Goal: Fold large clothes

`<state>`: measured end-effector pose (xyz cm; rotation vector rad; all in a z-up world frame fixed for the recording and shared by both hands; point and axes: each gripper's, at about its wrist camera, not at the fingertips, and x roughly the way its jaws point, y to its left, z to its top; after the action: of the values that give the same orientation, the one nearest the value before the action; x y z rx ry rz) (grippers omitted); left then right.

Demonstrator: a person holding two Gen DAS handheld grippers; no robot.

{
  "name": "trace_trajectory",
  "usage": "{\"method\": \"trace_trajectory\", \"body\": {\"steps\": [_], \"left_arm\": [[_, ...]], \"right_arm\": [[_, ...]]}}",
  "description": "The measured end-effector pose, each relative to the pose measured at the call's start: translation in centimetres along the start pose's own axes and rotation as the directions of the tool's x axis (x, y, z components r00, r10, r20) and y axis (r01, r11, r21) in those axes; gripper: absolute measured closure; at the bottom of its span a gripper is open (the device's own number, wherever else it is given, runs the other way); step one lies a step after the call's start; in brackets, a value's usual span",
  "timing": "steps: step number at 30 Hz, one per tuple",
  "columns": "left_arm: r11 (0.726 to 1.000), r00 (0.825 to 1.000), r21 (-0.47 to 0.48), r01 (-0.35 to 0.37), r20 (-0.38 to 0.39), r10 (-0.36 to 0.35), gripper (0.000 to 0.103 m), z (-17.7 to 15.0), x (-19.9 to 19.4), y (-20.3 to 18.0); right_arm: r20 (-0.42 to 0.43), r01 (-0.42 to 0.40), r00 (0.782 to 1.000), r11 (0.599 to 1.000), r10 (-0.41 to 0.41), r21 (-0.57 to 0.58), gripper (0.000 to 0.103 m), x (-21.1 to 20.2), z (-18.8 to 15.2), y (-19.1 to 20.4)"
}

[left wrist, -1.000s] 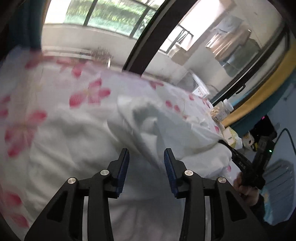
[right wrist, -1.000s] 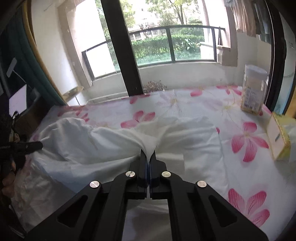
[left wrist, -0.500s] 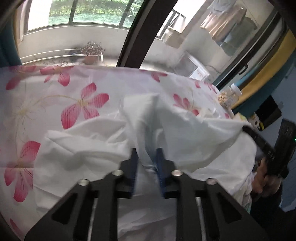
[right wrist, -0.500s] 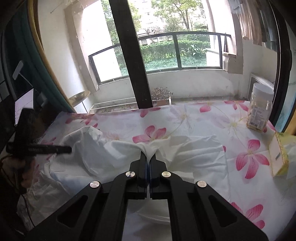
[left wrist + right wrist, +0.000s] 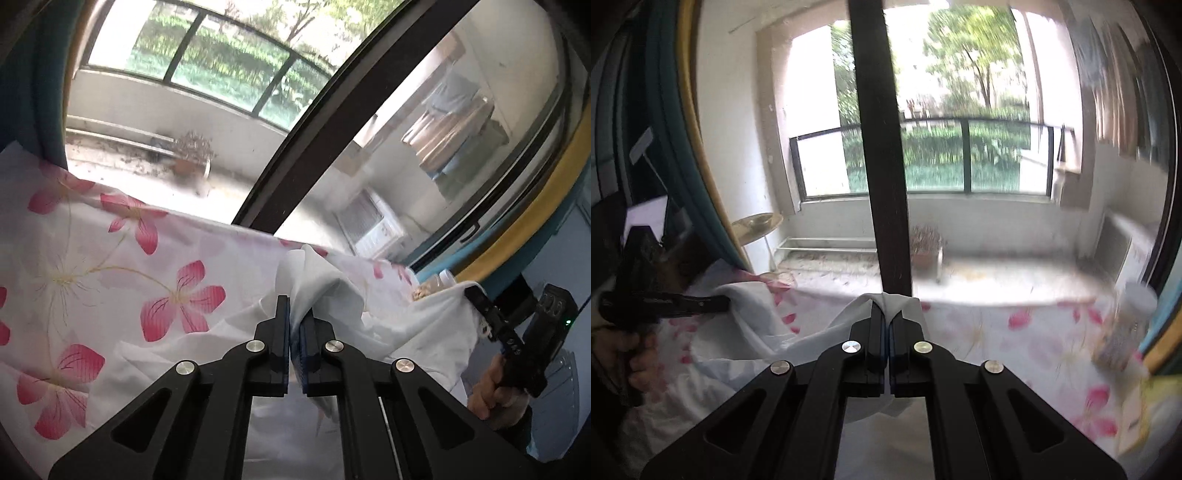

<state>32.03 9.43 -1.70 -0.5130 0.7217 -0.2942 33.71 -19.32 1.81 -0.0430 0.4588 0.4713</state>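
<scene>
Your black left gripper (image 5: 295, 325) pinches a fold of the thin white cloth garment (image 5: 332, 291), raised above the pink-flowered white bed sheet (image 5: 92, 266). Your black right gripper (image 5: 888, 321) is pressed together on another fold (the picture is blurred), the garment stretched between them.

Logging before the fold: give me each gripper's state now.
Left gripper: shut on the white garment.
Right gripper: shut on the white garment.
</scene>
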Motion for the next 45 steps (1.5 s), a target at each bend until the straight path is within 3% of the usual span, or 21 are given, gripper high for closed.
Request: {"method": "trace_trajectory", "body": {"steps": [3, 6, 9, 13, 18, 21, 22, 23, 25, 29, 33, 36, 38, 41, 43, 45], "left_arm": [[0.995, 0.995, 0.055, -0.083, 0.063, 0.08, 0.098, -2.9, -0.8, -1.2], [0.986, 0.987, 0.045, -0.158, -0.018, 0.159, 0.098, -7.3, -0.3, -1.2], [0.982, 0.981, 0.006, -0.19, -0.043, 0.19, 0.095, -9.8, -0.9, -0.7], [0.981, 0.979, -0.055, -0.184, -0.104, 0.178, 0.092, -12.1, -0.3, 0.3], [0.977, 0.974, -0.057, -0.205, -0.109, 0.198, 0.088, -13.0, -0.5, 0.4], [0.977, 0.972, -0.05, -0.208, -0.125, 0.201, 0.088, -13.1, -0.5, 0.7], [0.977, 0.97, -0.047, -0.21, -0.131, 0.202, 0.088, -13.0, -0.4, 0.7], [0.977, 0.971, -0.043, -0.209, -0.128, 0.202, 0.088, -13.0, -0.5, 0.8], [0.978, 0.972, -0.023, -0.206, -0.119, 0.202, 0.088, -12.9, -0.7, 0.6], [0.979, 0.974, 0.005, -0.206, -0.1, 0.205, 0.088, -12.9, -1.1, 0.1], [0.98, 0.976, 0.004, -0.197, -0.094, 0.196, 0.088, -12.8, -1.3, 0.1], [0.98, 0.976, 0.021, -0.198, -0.088, 0.199, 0.088, -12.7, -1.4, 0.0], [0.979, 0.975, 0.028, -0.2, -0.09, 0.202, 0.088, -12.6, -1.5, -0.1], [0.981, 0.976, 0.033, -0.193, -0.094, 0.196, 0.088, -12.1, -2.4, -0.4], [0.979, 0.977, 0.047, -0.196, -0.073, 0.199, 0.082, -11.6, -3.7, -1.0], [0.977, 0.979, 0.072, -0.2, -0.034, 0.203, 0.068, -10.8, -5.0, -1.9]], "right_arm": [[0.014, 0.054, 0.998, 0.995, -0.053, -0.084, 0.102, 0.0, -2.2, 0.5], [-0.079, 0.089, 0.992, 0.992, -0.096, -0.092, 0.102, -0.1, -5.6, 0.0], [-0.14, 0.136, 0.979, 0.987, -0.147, -0.084, 0.102, -1.7, -8.5, -0.4], [-0.245, 0.132, 0.961, 0.991, -0.128, 0.0, 0.102, -2.9, -11.4, -1.0], [-0.301, 0.107, 0.951, 0.989, -0.072, 0.103, 0.098, -3.7, -13.2, -1.5], [-0.32, 0.089, 0.947, 0.982, -0.032, 0.165, 0.066, -4.4, -13.3, -2.1], [-0.315, 0.095, 0.949, 0.979, -0.034, 0.181, 0.045, -4.9, -13.1, -2.5], [-0.301, 0.096, 0.953, 0.976, -0.034, 0.196, 0.037, -5.5, -12.9, -2.5], [-0.275, 0.078, 0.961, 0.97, -0.012, 0.23, 0.037, -6.8, -12.0, -3.0], [-0.246, 0.111, 0.968, 0.968, -0.053, 0.225, 0.037, -9.0, -10.2, -2.9], [-0.244, 0.064, 0.97, 0.969, -0.004, 0.239, 0.037, -10.7, -9.8, -1.5], [-0.313, 0.042, 0.949, 0.976, 0.028, 0.214, 0.04, -9.6, -11.1, 0.3], [-0.363, 0.036, 0.931, 0.984, 0.03, 0.176, 0.058, -8.1, -12.5, 1.9], [-0.398, 0.033, 0.916, 0.985, 0.038, 0.169, 0.061, -6.1, -13.9, 3.2], [-0.408, 0.054, 0.913, 0.986, 0.016, 0.159, 0.061, -5.3, -14.2, 3.6], [-0.405, 0.058, 0.914, 0.986, 0.01, 0.156, 0.061, -4.8, -14.2, 3.7]]}}
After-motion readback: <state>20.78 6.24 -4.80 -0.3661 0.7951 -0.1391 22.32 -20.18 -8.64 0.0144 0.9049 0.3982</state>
